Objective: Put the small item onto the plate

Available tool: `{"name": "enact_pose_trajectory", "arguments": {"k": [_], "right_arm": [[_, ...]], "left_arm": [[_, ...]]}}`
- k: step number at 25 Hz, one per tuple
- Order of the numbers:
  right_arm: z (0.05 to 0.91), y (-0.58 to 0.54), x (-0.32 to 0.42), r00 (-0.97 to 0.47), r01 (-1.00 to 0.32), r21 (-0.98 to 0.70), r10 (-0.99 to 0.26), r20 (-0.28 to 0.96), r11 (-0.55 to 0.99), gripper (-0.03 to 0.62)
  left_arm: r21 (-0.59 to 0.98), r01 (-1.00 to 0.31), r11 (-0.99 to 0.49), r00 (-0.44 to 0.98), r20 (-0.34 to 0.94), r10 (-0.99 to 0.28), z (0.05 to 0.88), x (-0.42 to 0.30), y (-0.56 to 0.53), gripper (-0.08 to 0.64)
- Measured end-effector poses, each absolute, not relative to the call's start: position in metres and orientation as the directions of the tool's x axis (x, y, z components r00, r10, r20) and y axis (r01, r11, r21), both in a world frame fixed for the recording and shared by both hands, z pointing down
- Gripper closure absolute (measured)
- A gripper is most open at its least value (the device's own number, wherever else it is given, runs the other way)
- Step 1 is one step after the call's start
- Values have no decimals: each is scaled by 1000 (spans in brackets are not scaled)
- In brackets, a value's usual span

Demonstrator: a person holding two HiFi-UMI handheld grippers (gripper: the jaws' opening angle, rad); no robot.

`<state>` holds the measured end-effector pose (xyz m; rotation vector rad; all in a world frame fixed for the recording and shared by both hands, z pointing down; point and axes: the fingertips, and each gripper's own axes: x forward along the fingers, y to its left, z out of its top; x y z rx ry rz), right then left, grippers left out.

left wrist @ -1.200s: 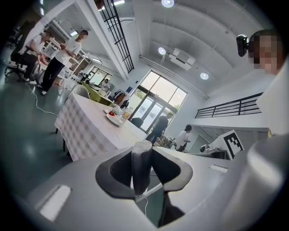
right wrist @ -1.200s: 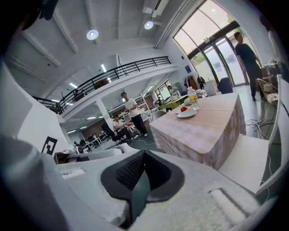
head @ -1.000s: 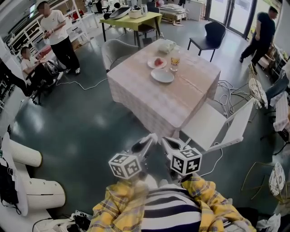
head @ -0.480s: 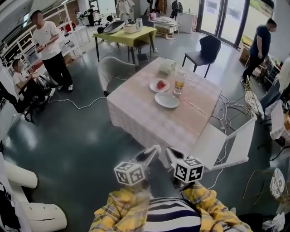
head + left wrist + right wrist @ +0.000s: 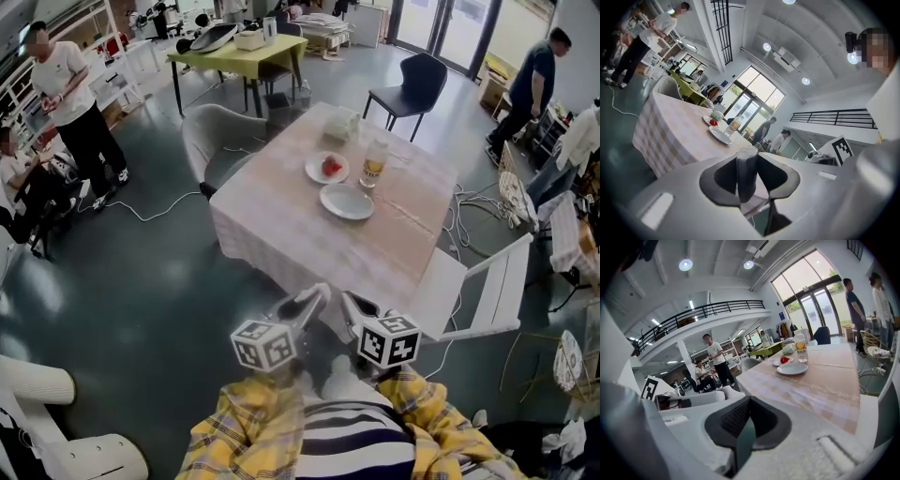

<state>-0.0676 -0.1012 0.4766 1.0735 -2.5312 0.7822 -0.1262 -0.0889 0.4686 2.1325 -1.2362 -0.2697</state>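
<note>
Left gripper (image 5: 320, 292) and right gripper (image 5: 346, 298) jaws are clenched, empty; step nearer the table (image 5: 300, 225), then open one toward the red item (image 5: 331, 166)

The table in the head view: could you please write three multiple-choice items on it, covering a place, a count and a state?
1. Where does the red item lie? A) farther plate B) the floor C) a chair
2. How many plates stand on the table? A) one B) two C) three
3. The nearer plate is: A) empty B) heaped C) overturned
Key: 1 A, it sits on the plate beside the bottle; 2 B, two white rims show; 3 A, its face is bare.
</note>
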Motion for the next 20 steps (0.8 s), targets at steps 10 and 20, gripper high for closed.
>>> {"name": "enact_pose_trajectory", "arguments": {"k": [10, 20], "right_arm": [[470, -188, -66, -692, -722, -387, -593, 411, 574, 592], [469, -263, -60, -722, -692, -381, -567, 398, 614, 592]], "left_arm": [[600, -721, -346, 533, 162, -830, 467, -122, -169, 456], [559, -751, -353, 518, 166, -839, 460, -101, -259, 454]]}}
